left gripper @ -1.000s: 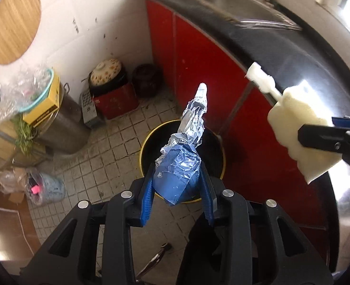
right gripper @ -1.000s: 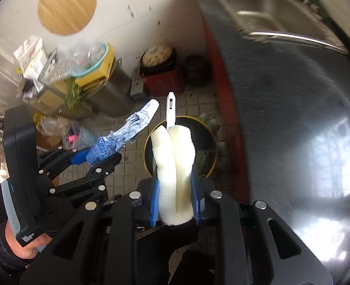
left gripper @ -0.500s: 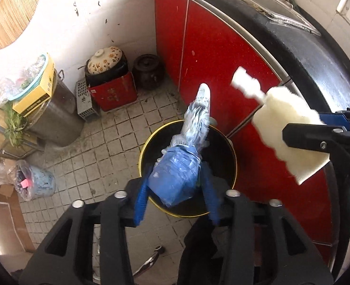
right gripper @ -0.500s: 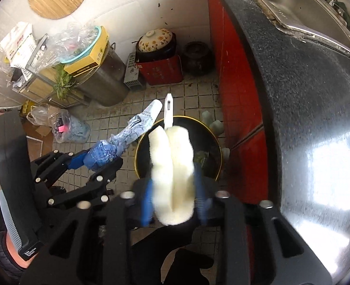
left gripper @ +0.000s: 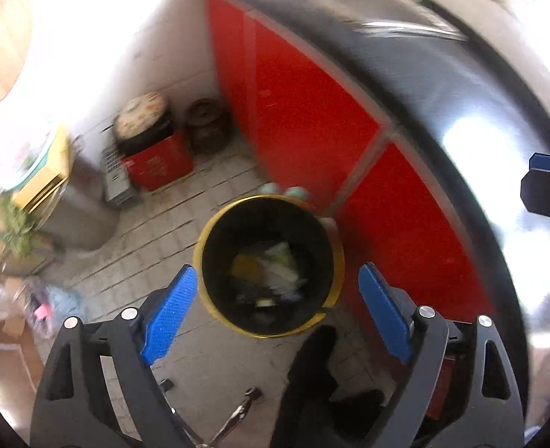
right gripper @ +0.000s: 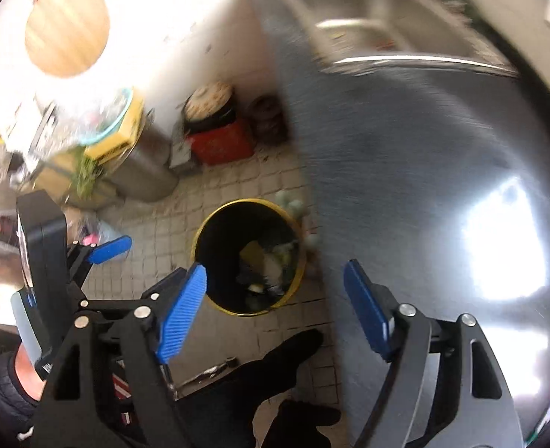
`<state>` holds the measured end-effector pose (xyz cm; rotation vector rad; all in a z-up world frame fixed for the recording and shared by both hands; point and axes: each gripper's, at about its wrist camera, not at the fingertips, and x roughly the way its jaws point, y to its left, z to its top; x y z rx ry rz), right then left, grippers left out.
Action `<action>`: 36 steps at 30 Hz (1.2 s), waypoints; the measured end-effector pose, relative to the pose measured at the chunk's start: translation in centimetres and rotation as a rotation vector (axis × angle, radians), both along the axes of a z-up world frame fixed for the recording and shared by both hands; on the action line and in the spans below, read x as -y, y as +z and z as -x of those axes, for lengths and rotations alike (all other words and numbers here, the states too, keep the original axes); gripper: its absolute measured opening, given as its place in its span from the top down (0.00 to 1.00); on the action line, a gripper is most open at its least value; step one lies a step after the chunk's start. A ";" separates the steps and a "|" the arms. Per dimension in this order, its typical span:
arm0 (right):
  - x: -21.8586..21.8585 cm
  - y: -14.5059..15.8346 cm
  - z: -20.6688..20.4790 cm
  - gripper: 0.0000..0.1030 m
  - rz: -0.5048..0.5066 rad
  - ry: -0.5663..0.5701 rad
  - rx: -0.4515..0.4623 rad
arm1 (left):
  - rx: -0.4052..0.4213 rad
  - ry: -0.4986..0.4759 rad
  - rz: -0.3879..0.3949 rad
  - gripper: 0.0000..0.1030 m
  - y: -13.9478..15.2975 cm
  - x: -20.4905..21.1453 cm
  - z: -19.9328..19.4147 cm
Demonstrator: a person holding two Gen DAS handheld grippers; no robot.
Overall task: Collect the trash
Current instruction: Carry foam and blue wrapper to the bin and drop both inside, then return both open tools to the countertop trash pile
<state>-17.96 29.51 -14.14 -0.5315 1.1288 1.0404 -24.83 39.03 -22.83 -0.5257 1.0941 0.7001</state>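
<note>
A black trash bin with a yellow rim (left gripper: 204, 240) stands on the tiled floor beside the red cabinets; it also shows in the right wrist view (right gripper: 200, 231). Trash lies inside it, pale and yellow pieces (left gripper: 275, 265), also seen in the right wrist view (right gripper: 271, 265). My left gripper (left gripper: 276, 315) is open and empty above the bin. My right gripper (right gripper: 275, 308) is open and empty, above the bin's edge next to the counter. The left gripper also shows at the left of the right wrist view (right gripper: 108, 250).
A dark counter (right gripper: 405, 156) with a steel sink (right gripper: 372, 26) runs along the right above red cabinet doors (left gripper: 304, 119). A red box with a pot on it (left gripper: 155, 160), a steel drum (right gripper: 144, 171) and bags (left gripper: 32, 298) stand on the floor at the left.
Both grippers have opened. The blue foil wrapper and the white sponge brush have left the jaws and trash now lies in the bin. Both views are blurred from motion.
</note>
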 end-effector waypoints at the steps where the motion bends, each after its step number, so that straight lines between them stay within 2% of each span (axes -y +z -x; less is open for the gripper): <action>1: 1.9 1.0 -0.6 0.26 -0.014 -0.038 0.020 | 0.012 -0.039 0.002 0.15 1.0 1.1 -1.3; 7: 16.2 6.0 -4.8 0.23 -0.076 -0.361 0.114 | 0.101 -0.306 0.002 0.13 5.8 8.7 -9.8; 11: 27.4 8.1 -5.9 0.23 -0.102 -0.624 0.169 | 0.134 -0.565 -0.005 0.13 8.1 16.1 -16.6; 14: 34.2 8.5 -5.4 0.23 -0.094 -0.771 0.209 | 0.146 -0.719 0.002 0.13 9.4 22.1 -20.7; 17: 41.9 8.5 -4.3 0.23 -0.092 -0.940 0.212 | 0.152 -0.804 0.007 0.13 10.1 26.7 -23.0; 19: 45.5 8.1 -3.7 0.23 -0.101 -1.009 0.197 | 0.151 -0.848 0.009 0.13 10.4 29.7 -24.2; 23: 50.3 7.3 -2.7 0.23 -0.112 -1.103 0.178 | 0.140 -0.916 0.008 0.13 10.3 33.6 -25.3; 26: 51.9 7.0 -2.7 0.23 -0.115 -1.118 0.173 | 0.121 -0.949 -0.014 0.13 10.1 35.4 -25.6; 36: 53.2 6.9 -6.2 0.23 -0.125 -1.096 0.161 | 0.097 -0.917 -0.027 0.13 9.0 37.0 -29.3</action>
